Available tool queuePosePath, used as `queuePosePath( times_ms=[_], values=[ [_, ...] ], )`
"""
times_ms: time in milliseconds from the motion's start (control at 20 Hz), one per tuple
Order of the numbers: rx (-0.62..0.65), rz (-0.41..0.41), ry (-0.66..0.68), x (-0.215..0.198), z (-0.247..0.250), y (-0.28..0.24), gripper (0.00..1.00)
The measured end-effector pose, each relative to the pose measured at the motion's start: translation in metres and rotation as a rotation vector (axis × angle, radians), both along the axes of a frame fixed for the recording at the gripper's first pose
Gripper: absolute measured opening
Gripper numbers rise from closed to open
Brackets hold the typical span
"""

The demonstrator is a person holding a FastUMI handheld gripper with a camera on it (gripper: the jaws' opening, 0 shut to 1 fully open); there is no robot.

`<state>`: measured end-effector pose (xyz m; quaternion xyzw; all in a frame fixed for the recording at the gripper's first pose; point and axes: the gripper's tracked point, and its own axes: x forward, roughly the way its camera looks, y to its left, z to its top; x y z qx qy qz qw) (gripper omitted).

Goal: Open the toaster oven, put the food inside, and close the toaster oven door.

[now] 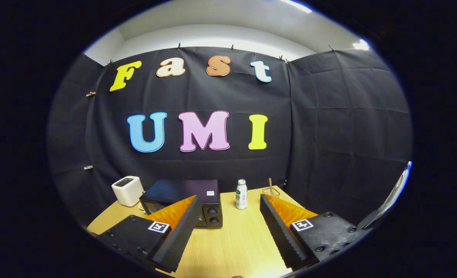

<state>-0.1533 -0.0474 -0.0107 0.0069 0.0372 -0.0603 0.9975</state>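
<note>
One toaster oven (182,200): black box, long axis running across the table (228,239), door and two round knobs at its right end facing me, door shut; it sits beyond my left finger, whose tip overlaps its front. My gripper (228,227): fingers spread wide, nothing between them but bare wood. One white toaster (127,190), just left of the oven. One white bottle (241,194), upright, green cap, right of the oven. One wire basket (271,190) with a stick, further right.
</note>
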Motion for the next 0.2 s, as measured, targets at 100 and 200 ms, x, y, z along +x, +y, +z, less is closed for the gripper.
queuePosePath(
  times_ms=[100, 200],
  values=[
    [0.001, 0.01, 0.006, -0.002, 0.0009, 0.0024, 0.99],
    [0.009, 0.017, -0.002, 0.0042, 0.0065, 0.0091, 0.99]
  ],
)
